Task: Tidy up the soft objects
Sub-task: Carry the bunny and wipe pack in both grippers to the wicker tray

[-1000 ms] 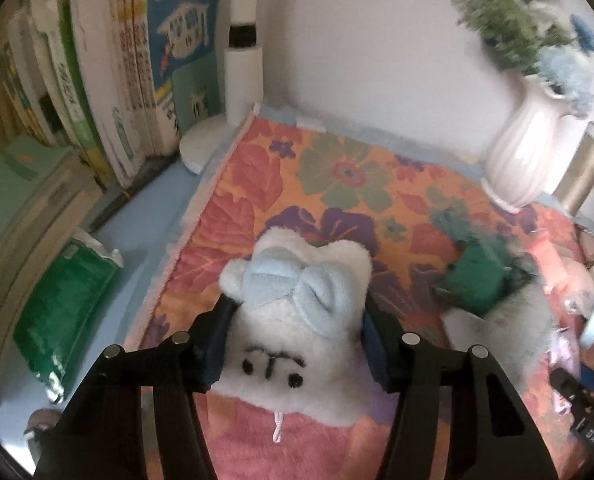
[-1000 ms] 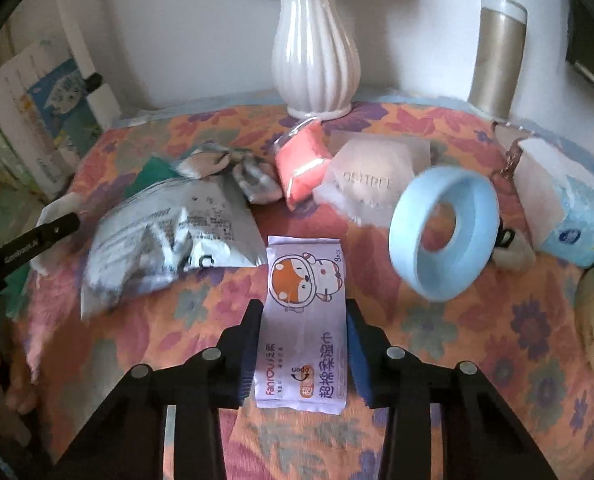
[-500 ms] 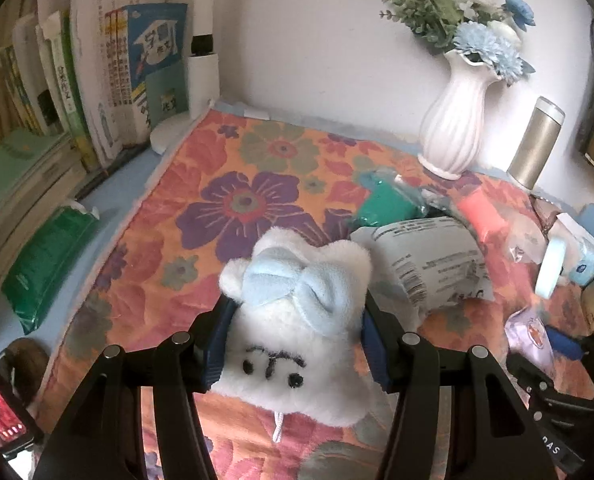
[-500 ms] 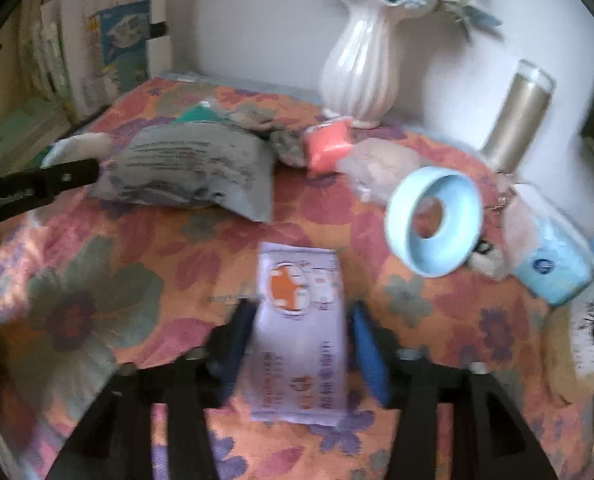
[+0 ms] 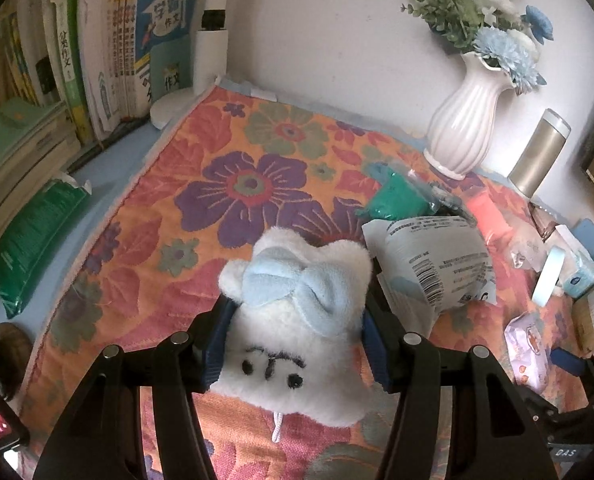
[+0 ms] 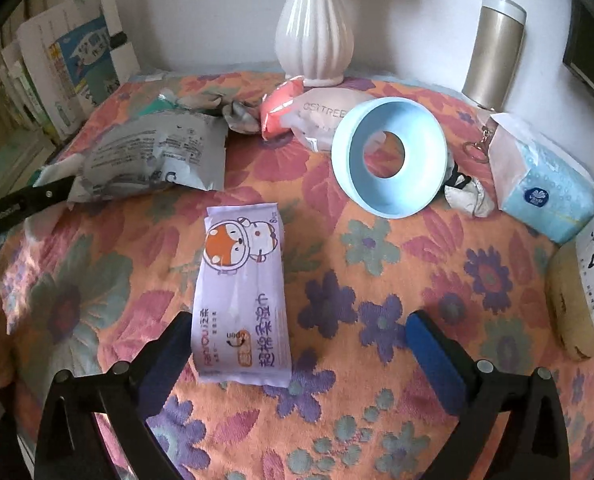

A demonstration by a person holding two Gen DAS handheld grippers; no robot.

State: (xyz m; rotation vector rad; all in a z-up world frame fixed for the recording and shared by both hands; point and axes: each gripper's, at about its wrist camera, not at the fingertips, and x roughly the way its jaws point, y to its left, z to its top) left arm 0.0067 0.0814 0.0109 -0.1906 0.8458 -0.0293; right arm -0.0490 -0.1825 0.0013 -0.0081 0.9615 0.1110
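Note:
A white plush toy point(image 5: 293, 360) with a pale blue bow sits between the blue pads of my left gripper point(image 5: 298, 300), which is shut on it just above the floral cloth point(image 5: 225, 200). In the right wrist view a lilac wet-wipes pack point(image 6: 241, 292) lies flat on the cloth. My right gripper point(image 6: 297, 320) is opening wide around its near end. Its left finger is close beside the pack and its right finger stands well clear. The same pack point(image 5: 527, 344) shows at the right in the left wrist view.
A grey plastic bag point(image 6: 153, 156), a coral pouch point(image 6: 277, 112), a pale pouch point(image 6: 329, 114), a blue ring point(image 6: 389, 160) and a blue tissue pack point(image 6: 545, 184) lie further back. A white vase point(image 6: 315, 36) and a gold flask point(image 6: 493, 52) stand at the wall. Books point(image 5: 97, 60) line the left.
My right gripper's jaws have spread from a grip on the wipes pack, which now lies loose on the cloth. The left gripper drew the plush away from the books, then held still.

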